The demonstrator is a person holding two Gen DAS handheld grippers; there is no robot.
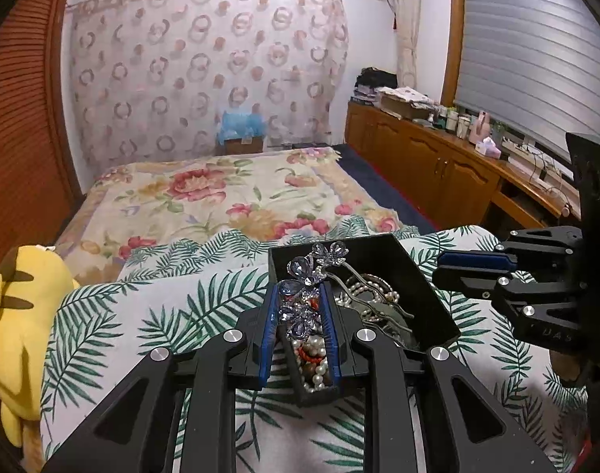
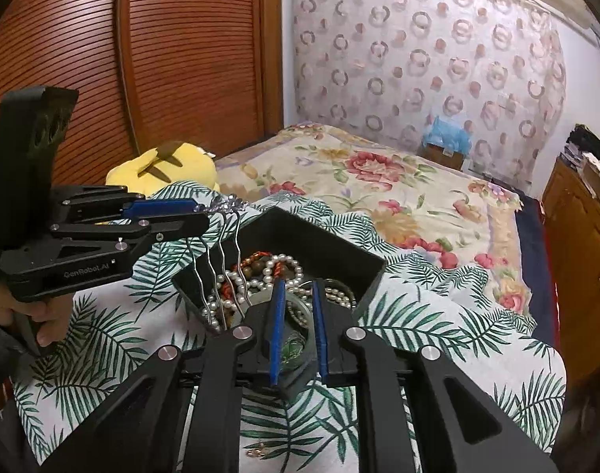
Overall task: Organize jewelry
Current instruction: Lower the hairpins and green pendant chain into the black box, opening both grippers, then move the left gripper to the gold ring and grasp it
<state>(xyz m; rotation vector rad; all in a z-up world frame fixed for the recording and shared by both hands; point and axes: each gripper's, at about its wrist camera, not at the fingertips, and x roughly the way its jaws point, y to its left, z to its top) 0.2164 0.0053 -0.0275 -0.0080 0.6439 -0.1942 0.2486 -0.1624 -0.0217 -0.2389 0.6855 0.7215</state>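
The left gripper (image 1: 300, 315) is pinching a sparkly purple flower hair comb (image 1: 307, 287) between its blue pads, holding it up over the black box (image 1: 430, 276), and in the right view the comb's wavy silver prongs (image 2: 217, 272) are hanging down at about 9 o'clock from the middle. The box is sitting on a leafy green and white blanket (image 1: 142, 315) and is holding pearl necklaces (image 2: 260, 276) and other beads. The right gripper (image 2: 298, 315) is hovering at the box's 6 o'clock edge with its jaws a little apart, gripping nothing.
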